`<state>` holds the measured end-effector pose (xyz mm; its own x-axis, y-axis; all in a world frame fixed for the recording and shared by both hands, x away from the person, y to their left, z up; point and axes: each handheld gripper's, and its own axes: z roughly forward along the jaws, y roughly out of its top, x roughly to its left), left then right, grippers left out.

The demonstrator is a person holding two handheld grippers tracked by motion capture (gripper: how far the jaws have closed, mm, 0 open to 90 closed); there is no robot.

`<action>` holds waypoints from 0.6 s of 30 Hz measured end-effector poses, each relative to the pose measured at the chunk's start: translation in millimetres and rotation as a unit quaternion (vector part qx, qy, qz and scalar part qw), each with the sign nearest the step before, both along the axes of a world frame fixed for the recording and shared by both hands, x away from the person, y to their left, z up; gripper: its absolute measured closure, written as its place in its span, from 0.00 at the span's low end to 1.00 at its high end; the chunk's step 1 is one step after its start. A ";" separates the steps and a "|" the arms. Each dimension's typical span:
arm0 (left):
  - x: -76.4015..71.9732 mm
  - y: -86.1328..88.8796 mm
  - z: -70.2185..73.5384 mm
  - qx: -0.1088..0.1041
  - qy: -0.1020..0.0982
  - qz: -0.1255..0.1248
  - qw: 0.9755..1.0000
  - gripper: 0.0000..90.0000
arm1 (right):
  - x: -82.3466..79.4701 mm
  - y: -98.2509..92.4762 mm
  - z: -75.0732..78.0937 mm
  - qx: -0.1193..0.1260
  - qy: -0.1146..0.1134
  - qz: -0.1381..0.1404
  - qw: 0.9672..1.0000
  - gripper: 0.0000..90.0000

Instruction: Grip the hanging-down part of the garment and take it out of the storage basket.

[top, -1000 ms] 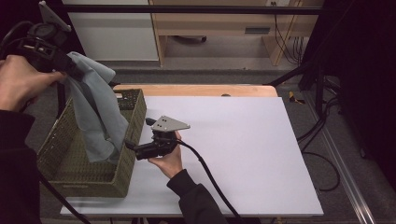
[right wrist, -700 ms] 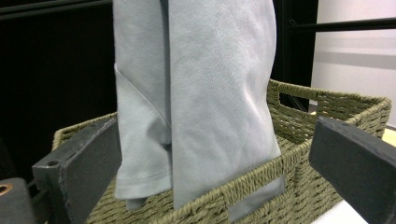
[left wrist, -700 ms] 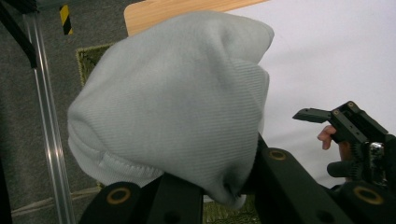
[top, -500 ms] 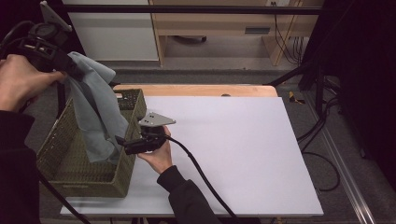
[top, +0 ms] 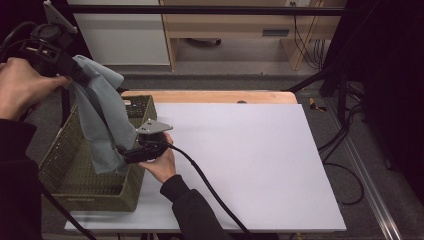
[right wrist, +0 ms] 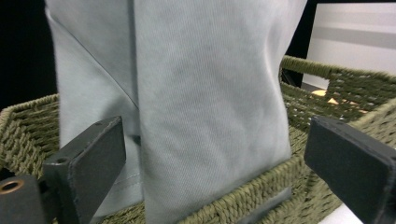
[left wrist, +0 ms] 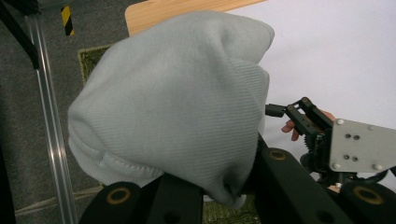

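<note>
One cloth, one basket, far left. Left gripper clenched on cloth; right gripper released, jaws astride cloth.

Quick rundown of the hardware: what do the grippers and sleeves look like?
Both grippers are black. The right gripper carries a grey three-cornered plate with screws and trails a thick black cable. The left gripper has flat black jaws with brass-ringed holes. The sleeves are dark.
</note>
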<state>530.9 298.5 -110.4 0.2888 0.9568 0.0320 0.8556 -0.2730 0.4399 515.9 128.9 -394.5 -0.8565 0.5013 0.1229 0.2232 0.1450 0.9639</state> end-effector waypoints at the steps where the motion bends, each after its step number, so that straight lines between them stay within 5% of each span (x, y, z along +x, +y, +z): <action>1: -0.2 0.5 0.1 0.000 0.001 0.001 1.000 0.92 | 0.2 1.5 -1.8 0.000 0.002 0.000 1.000 0.10; 5: -0.3 2.1 -0.5 0.000 -0.001 0.003 1.000 0.92 | 0.9 5.5 -7.3 -0.014 0.008 0.005 1.000 0.26; 14: -1.2 2.6 -1.5 -0.001 -0.003 0.000 1.000 0.92 | -1.0 -0.5 -1.4 -0.020 0.024 0.018 0.999 0.93; 18: -1.7 4.2 -1.8 -0.004 -0.008 0.004 1.000 0.92 | -2.3 -9.2 6.9 -0.033 0.011 0.020 0.999 0.97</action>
